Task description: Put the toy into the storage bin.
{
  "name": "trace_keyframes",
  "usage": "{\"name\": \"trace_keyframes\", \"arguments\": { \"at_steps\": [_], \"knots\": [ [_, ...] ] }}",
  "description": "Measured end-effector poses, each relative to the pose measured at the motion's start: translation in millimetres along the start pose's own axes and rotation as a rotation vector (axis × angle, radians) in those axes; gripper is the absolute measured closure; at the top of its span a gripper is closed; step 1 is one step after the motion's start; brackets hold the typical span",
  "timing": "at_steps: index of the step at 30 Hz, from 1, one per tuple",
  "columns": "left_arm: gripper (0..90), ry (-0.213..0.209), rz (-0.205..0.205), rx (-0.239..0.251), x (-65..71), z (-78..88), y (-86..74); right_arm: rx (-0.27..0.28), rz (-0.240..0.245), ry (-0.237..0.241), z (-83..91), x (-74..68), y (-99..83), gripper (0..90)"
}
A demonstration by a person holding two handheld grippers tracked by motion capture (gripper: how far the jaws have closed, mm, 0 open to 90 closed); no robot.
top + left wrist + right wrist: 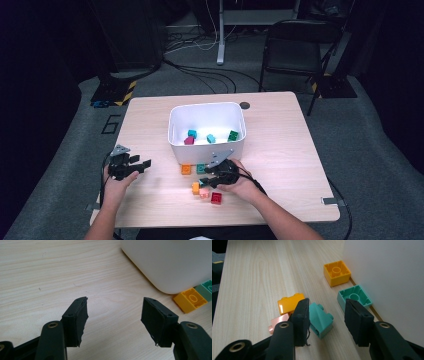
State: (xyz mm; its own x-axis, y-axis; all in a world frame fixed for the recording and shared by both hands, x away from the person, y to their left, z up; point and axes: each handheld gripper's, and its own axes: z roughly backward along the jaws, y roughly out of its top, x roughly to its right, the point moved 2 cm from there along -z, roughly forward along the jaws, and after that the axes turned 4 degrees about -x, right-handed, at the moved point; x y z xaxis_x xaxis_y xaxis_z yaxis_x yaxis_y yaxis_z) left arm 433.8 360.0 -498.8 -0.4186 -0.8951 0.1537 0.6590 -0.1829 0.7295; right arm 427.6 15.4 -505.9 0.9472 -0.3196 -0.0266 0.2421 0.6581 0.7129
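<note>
1. A dark room with a folding chair (295,47) and cables on the grey floor; in front stands a pale wooden table (280,150).
2. A white bin (206,131) sits mid-table, with teal, magenta and green bricks inside.
3. The right gripper (207,181) is low over a cluster of bricks just in front of the bin.
4. In the right gripper view, a teal sloped brick (320,319) lies between its jaws. The jaws are parted, one pad right at the brick and the other well clear, so nothing is clamped.
5. An orange brick (290,303) and a pink brick (279,322) lie just beside the teal one.
6. A yellow-orange hollow brick (337,272) and a teal hollow brick (354,297) rest against the bin wall.
7. A red brick (216,198) lies nearest the person.
8. The left gripper (142,165) rests at the table's left, jaws wide apart over bare wood.
</note>
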Motion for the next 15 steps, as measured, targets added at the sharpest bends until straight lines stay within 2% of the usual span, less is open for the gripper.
{"name": "trace_keyframes", "arguments": {
  "at_steps": [8,13,15],
  "knots": [
    [37.5,-0.002,0.006,-0.003,0.3,1.0,-0.9,0.011,-0.030,0.016,-5.5,0.2,0.7,53.9],
    [37.5,-0.001,0.008,-0.003,0.0,1.2,-1.3,0.009,-0.028,0.023,-4.6,-0.3,-0.2,53.6],
    [37.5,-0.001,0.005,-0.005,0.1,0.9,-1.1,0.004,-0.013,0.025,-5.7,0.2,-1.2,53.4]
  ]
}}
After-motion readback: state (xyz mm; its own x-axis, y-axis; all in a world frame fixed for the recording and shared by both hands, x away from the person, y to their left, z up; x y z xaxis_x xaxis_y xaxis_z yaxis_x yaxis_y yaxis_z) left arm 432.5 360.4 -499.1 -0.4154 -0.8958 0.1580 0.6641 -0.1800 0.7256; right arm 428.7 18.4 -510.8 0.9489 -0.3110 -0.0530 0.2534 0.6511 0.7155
